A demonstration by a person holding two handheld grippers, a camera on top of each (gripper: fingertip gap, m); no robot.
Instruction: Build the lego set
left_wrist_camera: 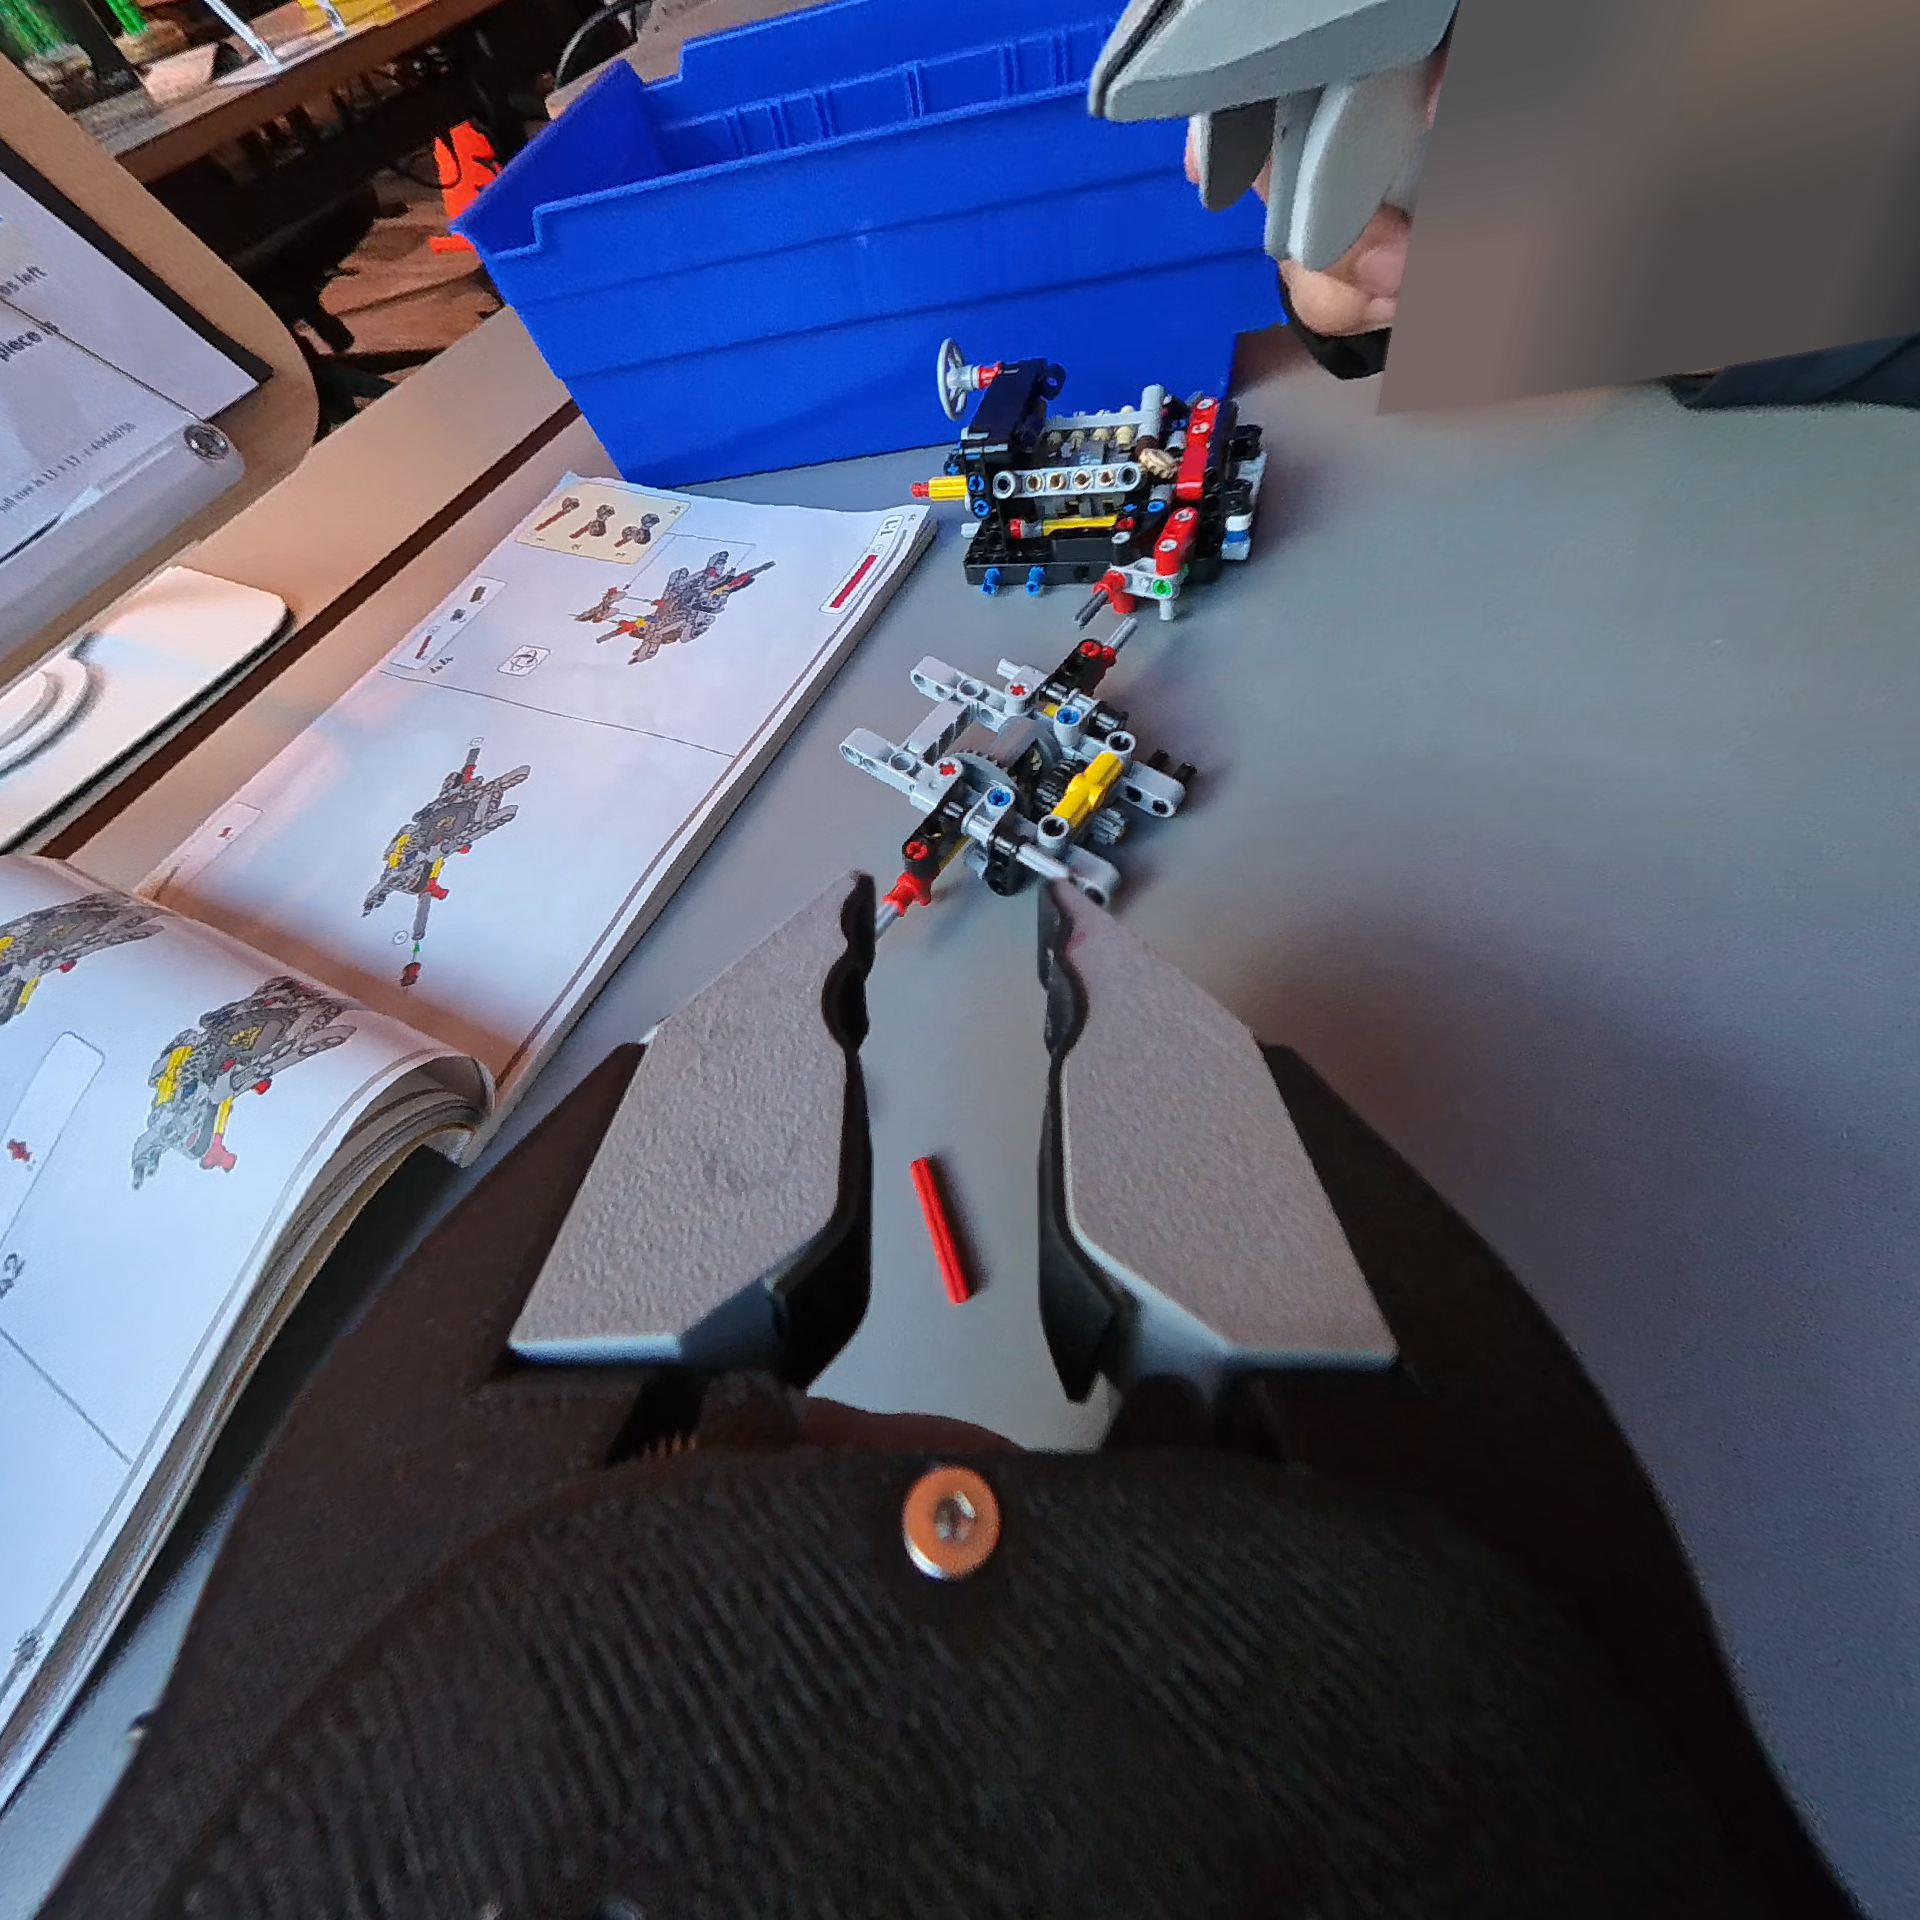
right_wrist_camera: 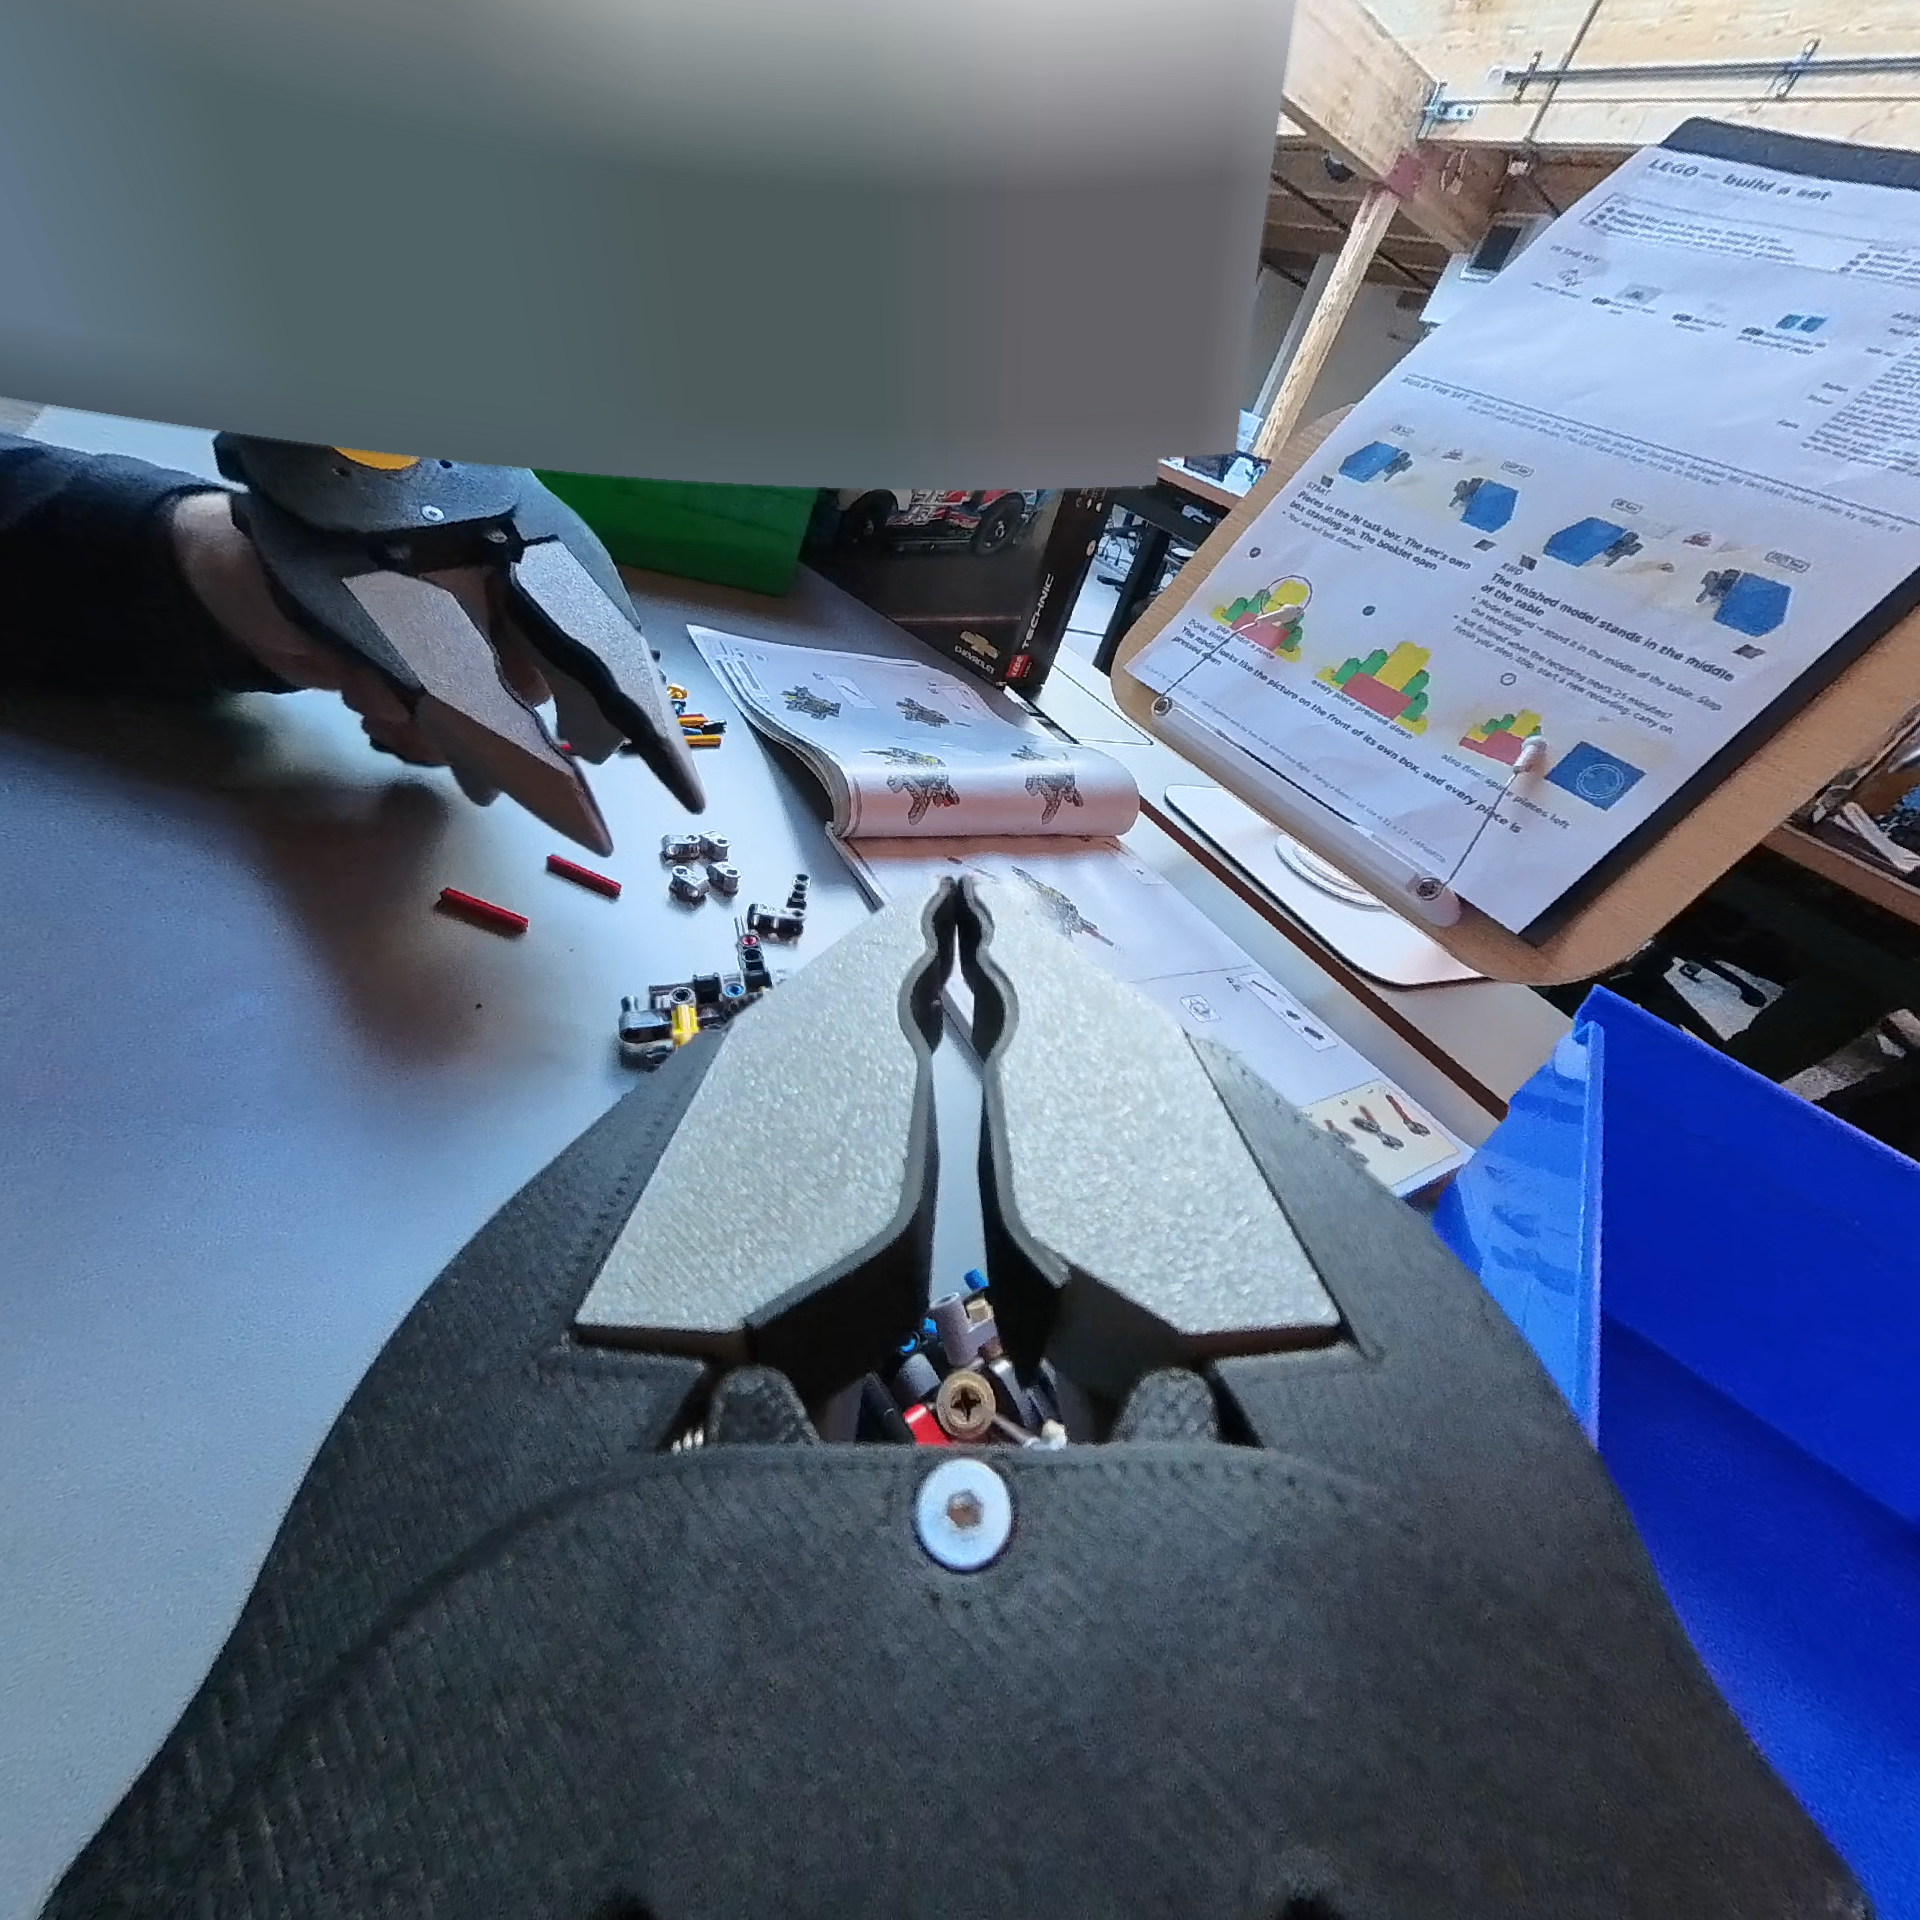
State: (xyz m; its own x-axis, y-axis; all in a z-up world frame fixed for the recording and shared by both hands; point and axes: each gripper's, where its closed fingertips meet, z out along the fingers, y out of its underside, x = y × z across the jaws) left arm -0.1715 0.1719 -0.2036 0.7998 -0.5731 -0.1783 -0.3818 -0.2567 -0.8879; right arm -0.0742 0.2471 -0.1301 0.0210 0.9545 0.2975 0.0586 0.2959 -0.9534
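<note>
The left hand-held gripper (left_wrist_camera: 956, 914) hangs open at centre frame, empty, straddling a red axle (left_wrist_camera: 943, 1229) on the bench (left_wrist_camera: 1558, 935). The right hand-held gripper (right_wrist_camera: 958, 914) is closed on nothing, raised above the open booklet (right_wrist_camera: 987, 800).

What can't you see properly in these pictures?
- Inside of the blue bin: left wrist view, its front wall hides it.
- Person: both views, covered by blur patches.
- Booklet: left wrist view, its left page is cut off by the edge.
- Model under the right gripper: right wrist view, mostly hidden by the gripper's body.
- Small loose pieces: right wrist view, too small to tell shapes.
</note>
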